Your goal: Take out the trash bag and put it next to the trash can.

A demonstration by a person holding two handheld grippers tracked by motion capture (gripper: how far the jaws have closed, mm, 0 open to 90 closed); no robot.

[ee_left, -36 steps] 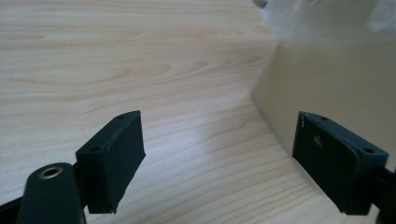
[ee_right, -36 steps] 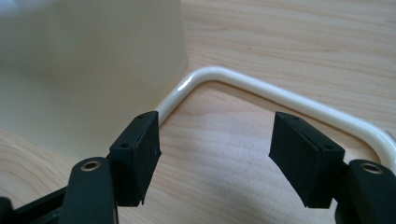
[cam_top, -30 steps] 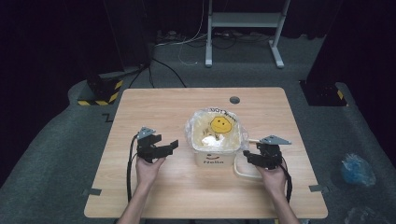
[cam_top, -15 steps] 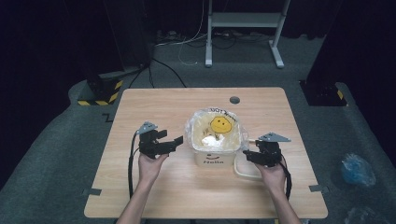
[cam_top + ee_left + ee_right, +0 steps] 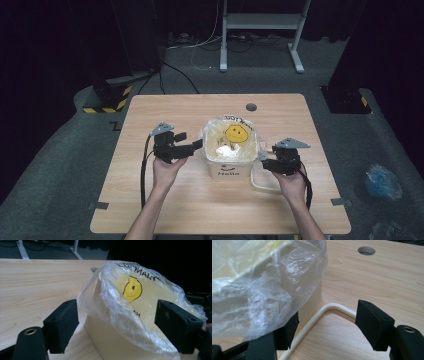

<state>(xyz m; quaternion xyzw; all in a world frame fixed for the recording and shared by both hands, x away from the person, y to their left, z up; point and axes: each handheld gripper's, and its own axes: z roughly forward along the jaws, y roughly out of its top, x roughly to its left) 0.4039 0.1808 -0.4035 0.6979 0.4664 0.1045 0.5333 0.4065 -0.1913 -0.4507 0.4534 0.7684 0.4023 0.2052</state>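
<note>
Bin (image 5: 229, 167) mid-table (image 5: 150, 210), bag (image 5: 212, 131) lining it. Your left hand-held gripper (image 5: 196, 144) gapes wide at bag rim, ready to pinch. Right hand-held gripper (image 5: 265, 164), jaws apart, grips nothing, waits beside bin over handle (image 5: 317, 315).

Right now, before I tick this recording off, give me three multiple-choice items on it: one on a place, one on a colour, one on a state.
1. Where does the bin's handle lie?
A. Flat on the table, on the right gripper's side
B. Upright over the bin
C. On the floor

2. What colour is the smiley face on the bag?
A. Red
B. Yellow
C. Blue

3. How do the left gripper's jaws stand?
A. Clamped on the handle
B. Shut on nothing
C. Open, astride the bag's rim

Answers: 1 A, the cream loop rests on the wood beside the bin; 2 B, the printed face is yellow; 3 C, the left gripper view shows both pads apart from the plastic.
</note>
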